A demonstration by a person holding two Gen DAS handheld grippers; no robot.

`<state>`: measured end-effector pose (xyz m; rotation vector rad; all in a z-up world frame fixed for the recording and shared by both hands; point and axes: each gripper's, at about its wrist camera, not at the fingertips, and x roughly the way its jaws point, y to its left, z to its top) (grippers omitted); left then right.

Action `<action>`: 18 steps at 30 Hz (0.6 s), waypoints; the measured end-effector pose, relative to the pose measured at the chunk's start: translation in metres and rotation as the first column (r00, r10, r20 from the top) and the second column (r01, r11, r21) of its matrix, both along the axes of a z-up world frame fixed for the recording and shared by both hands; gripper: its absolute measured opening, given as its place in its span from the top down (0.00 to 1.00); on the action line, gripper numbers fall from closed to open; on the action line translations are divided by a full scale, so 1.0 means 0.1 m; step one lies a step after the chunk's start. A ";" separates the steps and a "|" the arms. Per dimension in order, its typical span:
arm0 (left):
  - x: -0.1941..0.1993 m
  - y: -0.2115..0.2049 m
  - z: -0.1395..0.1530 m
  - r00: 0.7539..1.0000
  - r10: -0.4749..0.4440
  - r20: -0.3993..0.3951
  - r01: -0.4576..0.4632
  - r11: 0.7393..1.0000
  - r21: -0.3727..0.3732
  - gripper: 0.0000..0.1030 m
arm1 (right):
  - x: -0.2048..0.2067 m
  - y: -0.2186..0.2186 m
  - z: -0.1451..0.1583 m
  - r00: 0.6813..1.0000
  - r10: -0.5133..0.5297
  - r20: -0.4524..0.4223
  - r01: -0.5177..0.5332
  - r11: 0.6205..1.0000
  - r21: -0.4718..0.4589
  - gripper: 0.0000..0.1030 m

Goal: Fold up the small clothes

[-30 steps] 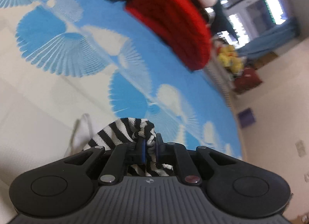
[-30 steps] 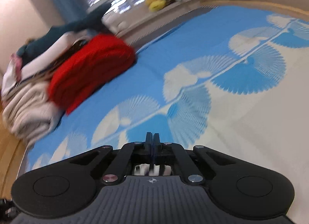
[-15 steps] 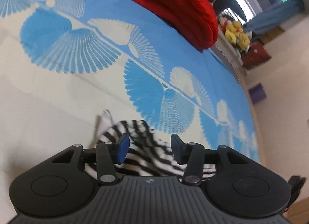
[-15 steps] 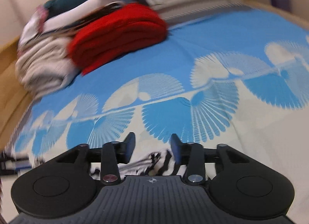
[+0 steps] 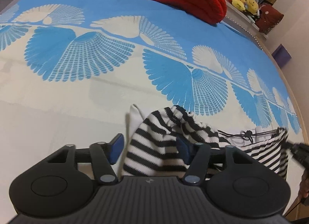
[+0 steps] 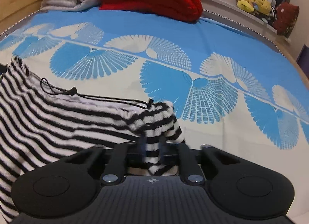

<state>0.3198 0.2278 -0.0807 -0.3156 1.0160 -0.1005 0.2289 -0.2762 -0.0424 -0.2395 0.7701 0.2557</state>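
Striped garment between parted left jaws, pinched in right jaws.

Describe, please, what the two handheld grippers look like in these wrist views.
Both the left gripper and the right gripper are matte black plastic: a ribbed grey-black top plate with a small crosshair mark, two round lobes, black linkage bars on silver pivot pins, and fingers with dark blue pads. No cables or sleeves show.
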 end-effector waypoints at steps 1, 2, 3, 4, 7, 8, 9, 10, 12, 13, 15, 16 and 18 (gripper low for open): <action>0.03 -0.01 -0.02 1.000 -0.003 -0.004 0.003 1.000 0.004 0.64 | 0.03 -0.02 0.04 0.999 -0.021 0.029 0.020 1.000 0.021 0.95; 0.05 -0.01 -0.04 1.000 -0.004 -0.008 0.004 1.000 0.003 0.90 | 0.04 -0.05 0.10 0.997 -0.054 0.060 0.051 0.997 0.055 0.96; 0.07 0.02 -0.04 1.000 0.003 -0.004 -0.003 1.000 -0.013 0.97 | 0.07 -0.10 0.16 0.992 -0.100 0.083 0.092 0.991 0.098 0.96; 0.07 0.07 0.00 0.999 0.034 0.019 -0.034 0.999 -0.024 0.97 | 0.11 -0.16 0.20 0.984 -0.153 0.097 0.139 0.981 0.138 0.96; 0.04 0.19 0.15 0.981 0.148 0.124 -0.141 0.988 -0.063 0.97 | 0.21 -0.31 0.26 0.954 -0.279 0.111 0.247 0.940 0.234 0.96; 0.05 0.16 0.17 0.978 0.151 0.144 -0.147 0.988 -0.035 0.97 | 0.24 -0.32 0.26 0.950 -0.292 0.109 0.257 0.932 0.257 0.96; 0.06 0.11 0.16 0.980 0.140 0.144 -0.143 0.990 0.010 0.97 | 0.27 -0.30 0.26 0.950 -0.293 0.112 0.256 0.931 0.261 0.96; 0.10 0.07 0.14 0.984 0.127 0.128 -0.134 0.990 0.043 0.97 | 0.30 -0.25 0.24 0.951 -0.286 0.120 0.251 0.937 0.245 0.96; 0.18 0.03 0.03 0.990 0.121 0.076 -0.128 0.988 0.085 0.97 | 0.38 -0.13 0.16 0.954 -0.274 0.125 0.248 0.950 0.189 0.96; 0.22 0.04 -0.04 0.991 0.124 0.050 -0.129 0.987 0.092 0.97 | 0.43 -0.09 0.11 0.956 -0.272 0.112 0.252 0.953 0.168 0.96; 0.27 0.06 -0.16 0.992 0.126 0.007 -0.127 0.988 0.089 0.97 | 0.56 -0.03 -0.05 0.961 -0.272 0.051 0.264 0.957 0.122 0.96; 0.28 0.06 -0.21 0.993 0.118 -0.009 -0.117 0.989 0.091 0.97 | 0.63 0.00 -0.16 0.962 -0.272 0.003 0.271 0.958 0.091 0.96; 0.28 0.03 -0.31 0.995 0.091 -0.048 -0.085 0.990 0.111 0.96 | 0.72 0.04 -0.36 0.956 -0.282 -0.087 0.285 0.958 0.033 0.95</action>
